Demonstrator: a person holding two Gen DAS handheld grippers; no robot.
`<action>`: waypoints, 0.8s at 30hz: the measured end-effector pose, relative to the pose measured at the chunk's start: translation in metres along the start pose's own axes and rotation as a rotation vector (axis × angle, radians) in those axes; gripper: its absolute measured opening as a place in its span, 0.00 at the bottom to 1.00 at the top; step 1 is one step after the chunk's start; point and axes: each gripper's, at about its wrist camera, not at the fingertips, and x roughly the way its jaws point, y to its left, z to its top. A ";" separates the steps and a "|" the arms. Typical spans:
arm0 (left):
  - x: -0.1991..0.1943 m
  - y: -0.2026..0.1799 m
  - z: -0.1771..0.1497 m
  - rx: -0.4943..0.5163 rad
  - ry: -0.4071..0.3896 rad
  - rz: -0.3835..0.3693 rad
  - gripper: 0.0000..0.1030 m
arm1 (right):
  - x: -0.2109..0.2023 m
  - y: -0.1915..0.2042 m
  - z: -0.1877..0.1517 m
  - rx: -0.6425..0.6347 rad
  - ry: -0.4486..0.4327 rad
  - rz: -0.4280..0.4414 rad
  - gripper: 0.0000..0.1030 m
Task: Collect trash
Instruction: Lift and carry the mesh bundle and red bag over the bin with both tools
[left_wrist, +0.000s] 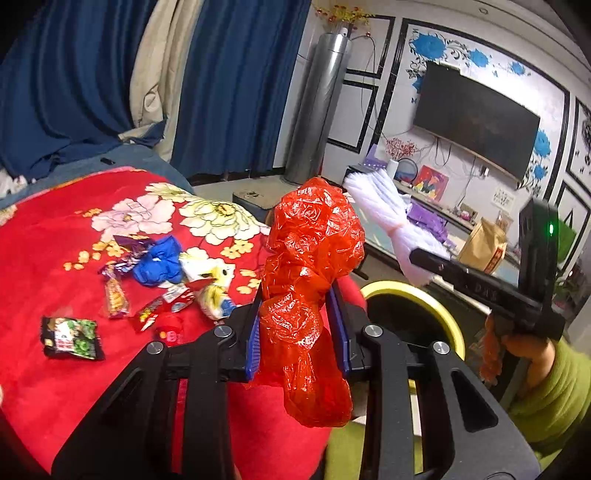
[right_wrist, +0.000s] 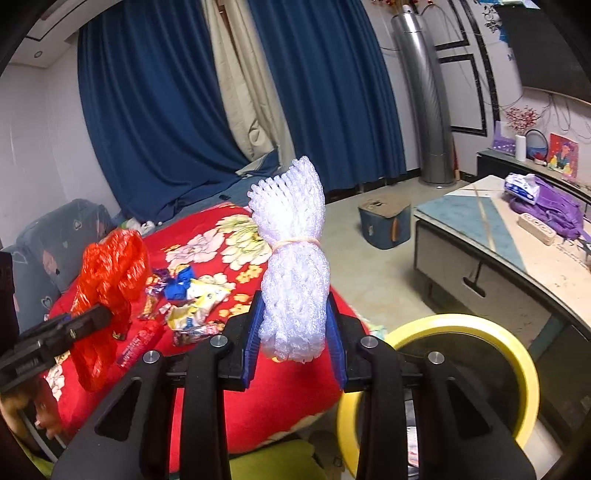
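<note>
My left gripper (left_wrist: 298, 325) is shut on a crumpled red plastic bag (left_wrist: 310, 280), held above the edge of the red floral blanket (left_wrist: 55, 387). The bag also shows in the right wrist view (right_wrist: 107, 280). My right gripper (right_wrist: 295, 325) is shut on a bundle of white foam netting (right_wrist: 291, 266) tied with a rubber band; the bundle also shows in the left wrist view (left_wrist: 391, 221). A yellow-rimmed bin (right_wrist: 480, 332) stands just right of both grippers, also in the left wrist view (left_wrist: 413, 295). Several snack wrappers (left_wrist: 162, 280) lie on the blanket.
A low cabinet (right_wrist: 491, 258) with a purple bag and tissue pack stands to the right. A blue box (right_wrist: 386, 221) sits on the floor. Blue curtains (right_wrist: 166, 110), a silver column (right_wrist: 428, 103) and a wall TV (left_wrist: 476, 118) are behind.
</note>
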 end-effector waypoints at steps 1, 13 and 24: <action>0.001 -0.001 0.002 -0.005 -0.002 -0.003 0.23 | -0.003 -0.006 -0.001 0.006 -0.002 -0.011 0.29; 0.023 -0.037 0.015 0.039 0.005 -0.054 0.23 | -0.025 -0.044 -0.015 0.076 -0.003 -0.096 0.29; 0.054 -0.083 0.014 0.120 0.052 -0.142 0.23 | -0.041 -0.073 -0.024 0.109 -0.027 -0.177 0.29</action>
